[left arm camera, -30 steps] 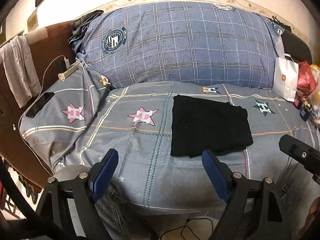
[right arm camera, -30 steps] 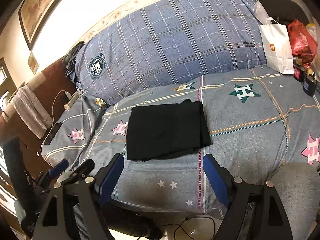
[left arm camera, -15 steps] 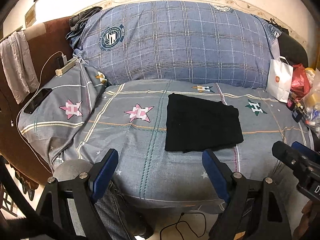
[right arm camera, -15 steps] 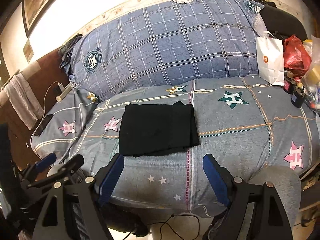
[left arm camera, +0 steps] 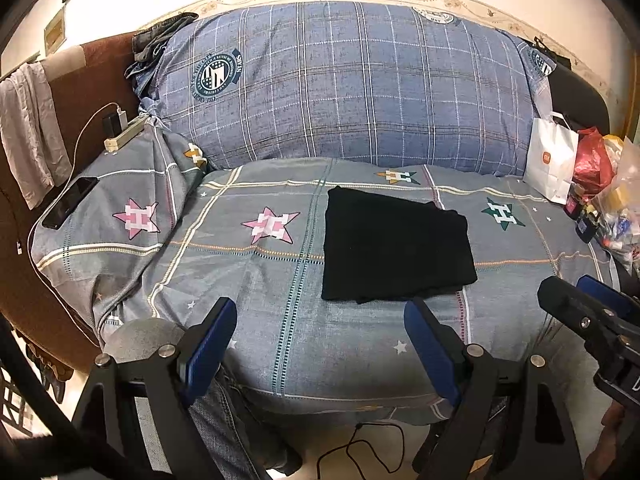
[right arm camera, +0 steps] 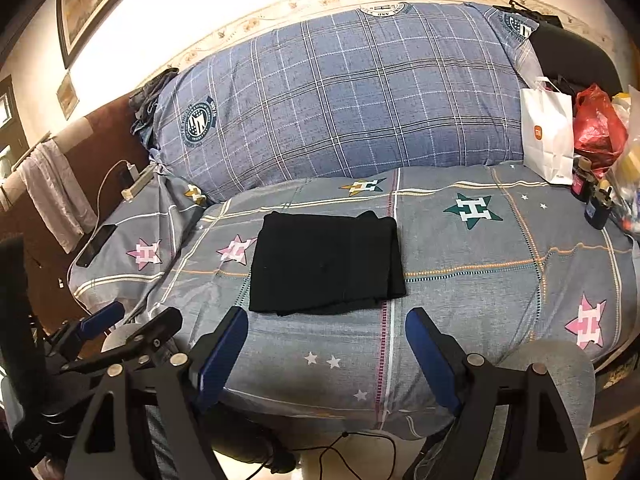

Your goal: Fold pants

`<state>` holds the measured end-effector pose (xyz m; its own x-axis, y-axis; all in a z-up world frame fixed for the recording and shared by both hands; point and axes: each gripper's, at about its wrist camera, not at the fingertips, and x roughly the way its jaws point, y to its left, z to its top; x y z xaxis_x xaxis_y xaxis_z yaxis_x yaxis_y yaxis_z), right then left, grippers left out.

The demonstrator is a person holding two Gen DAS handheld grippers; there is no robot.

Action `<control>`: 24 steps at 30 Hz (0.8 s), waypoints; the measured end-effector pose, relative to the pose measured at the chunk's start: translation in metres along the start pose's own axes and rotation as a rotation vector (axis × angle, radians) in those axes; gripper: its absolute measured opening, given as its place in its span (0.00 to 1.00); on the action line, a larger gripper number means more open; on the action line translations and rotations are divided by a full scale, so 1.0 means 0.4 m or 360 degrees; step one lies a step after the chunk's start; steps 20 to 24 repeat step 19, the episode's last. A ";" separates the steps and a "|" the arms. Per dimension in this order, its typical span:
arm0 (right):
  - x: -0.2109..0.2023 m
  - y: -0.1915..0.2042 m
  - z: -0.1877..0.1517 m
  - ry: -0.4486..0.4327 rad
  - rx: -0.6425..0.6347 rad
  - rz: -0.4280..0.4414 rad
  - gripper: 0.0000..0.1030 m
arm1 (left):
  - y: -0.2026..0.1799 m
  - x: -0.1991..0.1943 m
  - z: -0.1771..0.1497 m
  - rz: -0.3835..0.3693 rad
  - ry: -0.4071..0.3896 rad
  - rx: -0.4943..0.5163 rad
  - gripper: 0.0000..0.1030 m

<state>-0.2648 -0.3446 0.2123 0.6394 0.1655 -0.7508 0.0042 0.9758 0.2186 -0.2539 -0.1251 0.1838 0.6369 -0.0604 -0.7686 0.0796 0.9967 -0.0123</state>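
Note:
The black pants (left arm camera: 394, 246) lie folded into a flat rectangle on the grey star-print sofa cover (left arm camera: 260, 280); they also show in the right wrist view (right arm camera: 326, 262). My left gripper (left arm camera: 320, 346) is open and empty, held back off the sofa's front edge, apart from the pants. My right gripper (right arm camera: 324, 350) is open and empty, also held back in front of the pants. Each gripper shows at the edge of the other's view: the right gripper (left arm camera: 592, 316) and the left gripper (right arm camera: 116, 332).
A large blue plaid cushion (left arm camera: 352, 88) backs the seat. A white paper bag (left arm camera: 550, 158), a red bag (left arm camera: 594, 160) and small bottles crowd the right end. A phone (left arm camera: 70, 202) and power strip (left arm camera: 122, 136) lie on the left armrest. Cables run on the floor below.
Both grippers have drawn back from the sofa and risen a little, so the folded pants look smaller and farther. The pants have not moved. Both stay open.

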 end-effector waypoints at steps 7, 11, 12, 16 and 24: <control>0.022 0.003 -0.001 0.0026 -0.0008 0.0002 0.81 | 0.002 0.028 -0.002 0.0010 0.0039 -0.0005 0.83; 0.041 0.001 -0.003 0.0053 -0.0006 0.0002 0.81 | 0.000 0.048 -0.002 -0.0005 0.0062 0.0014 0.83; 0.046 0.000 -0.004 0.0058 -0.0003 0.0001 0.81 | -0.001 0.052 -0.002 -0.0008 0.0066 0.0016 0.83; 0.069 -0.010 -0.004 0.0082 0.0016 0.0003 0.81 | 0.007 0.081 0.003 -0.0051 0.0073 0.0008 0.83; 0.091 -0.021 0.011 0.0093 0.0028 0.0013 0.81 | 0.013 0.118 0.020 -0.0038 0.0039 0.0034 0.83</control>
